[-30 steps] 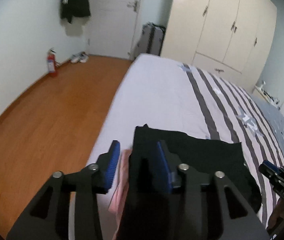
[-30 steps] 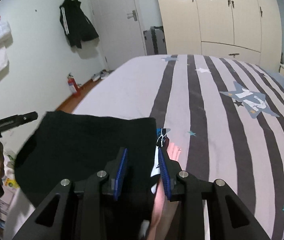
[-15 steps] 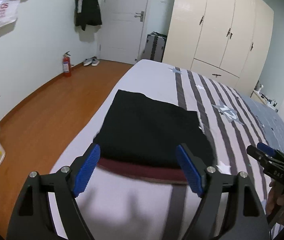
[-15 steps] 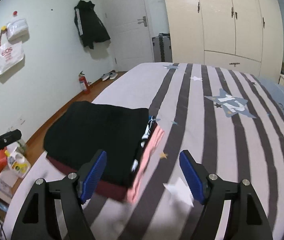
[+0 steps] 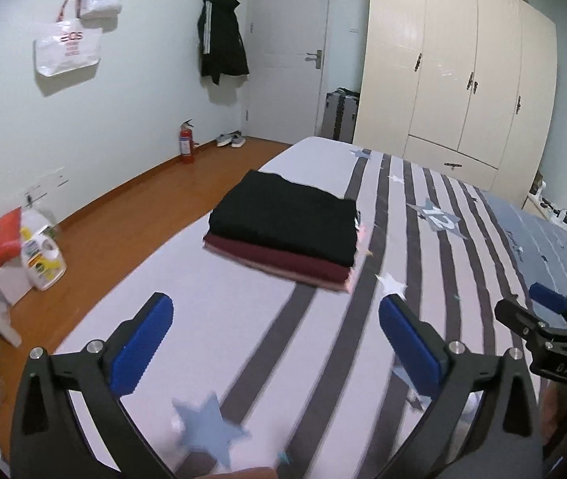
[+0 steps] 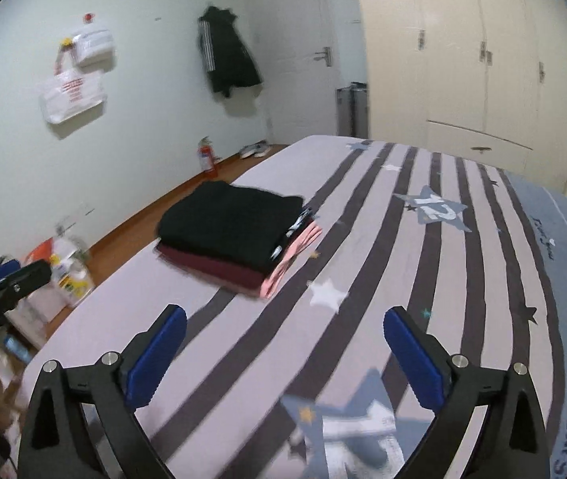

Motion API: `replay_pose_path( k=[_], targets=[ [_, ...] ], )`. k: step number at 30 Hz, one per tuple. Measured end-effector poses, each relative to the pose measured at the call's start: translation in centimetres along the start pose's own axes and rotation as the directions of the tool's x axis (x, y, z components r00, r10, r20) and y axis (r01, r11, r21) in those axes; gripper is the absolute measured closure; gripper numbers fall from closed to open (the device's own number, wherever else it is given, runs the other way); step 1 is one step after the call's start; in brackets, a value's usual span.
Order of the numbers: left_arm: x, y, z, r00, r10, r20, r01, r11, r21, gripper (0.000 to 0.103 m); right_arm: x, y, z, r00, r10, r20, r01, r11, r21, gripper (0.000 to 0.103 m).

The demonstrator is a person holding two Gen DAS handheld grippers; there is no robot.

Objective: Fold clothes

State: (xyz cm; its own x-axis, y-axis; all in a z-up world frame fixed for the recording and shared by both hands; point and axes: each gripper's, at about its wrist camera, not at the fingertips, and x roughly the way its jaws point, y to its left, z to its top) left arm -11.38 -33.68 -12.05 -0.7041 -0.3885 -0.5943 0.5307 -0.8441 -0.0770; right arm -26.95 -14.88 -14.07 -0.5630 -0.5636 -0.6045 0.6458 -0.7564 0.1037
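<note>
A neat stack of folded clothes (image 5: 283, 235) lies on the striped bed (image 5: 243, 319): a black garment on top, a maroon one under it, pink at the bottom. It also shows in the right wrist view (image 6: 239, 235). My left gripper (image 5: 275, 343) is open and empty, well back from the stack and above the bed. My right gripper (image 6: 283, 355) is open and empty too, also back from the stack. The right gripper shows at the right edge of the left wrist view (image 5: 543, 319); the left gripper shows at the left edge of the right wrist view (image 6: 0, 283).
The bed's left edge drops to a wooden floor (image 5: 123, 219). Bottles and boxes (image 5: 24, 255) stand on the floor by the wall. A red fire extinguisher (image 5: 186, 141), shoes, a suitcase (image 5: 341, 113) and a cream wardrobe (image 5: 463, 72) are at the far end.
Both grippers let go of the black garment, opened wide and pulled back from the stack. The black garment now lies folded on top of the pile.
</note>
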Motion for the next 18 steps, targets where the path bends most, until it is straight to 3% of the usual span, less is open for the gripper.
replay_pose_path(
  k=[7, 18],
  targets=[
    [-4.7, -1.3, -4.2, 0.998, 0.049, -0.044, -0.051, 0.998, -0.048, 0.001, -5.2, -0.1, -3.8, 0.999, 0.037, 0.009, -0.037, 0.999, -0.038, 0.001],
    [-10.9, -2.2, -10.6, 0.995, 0.021, 0.1, -0.021, 1.0, -0.005, 0.001, -10.3, 1.8, -9.4, 0.993, 0.058, 0.107, -0.056, 0.998, -0.029, 0.001]
  ],
)
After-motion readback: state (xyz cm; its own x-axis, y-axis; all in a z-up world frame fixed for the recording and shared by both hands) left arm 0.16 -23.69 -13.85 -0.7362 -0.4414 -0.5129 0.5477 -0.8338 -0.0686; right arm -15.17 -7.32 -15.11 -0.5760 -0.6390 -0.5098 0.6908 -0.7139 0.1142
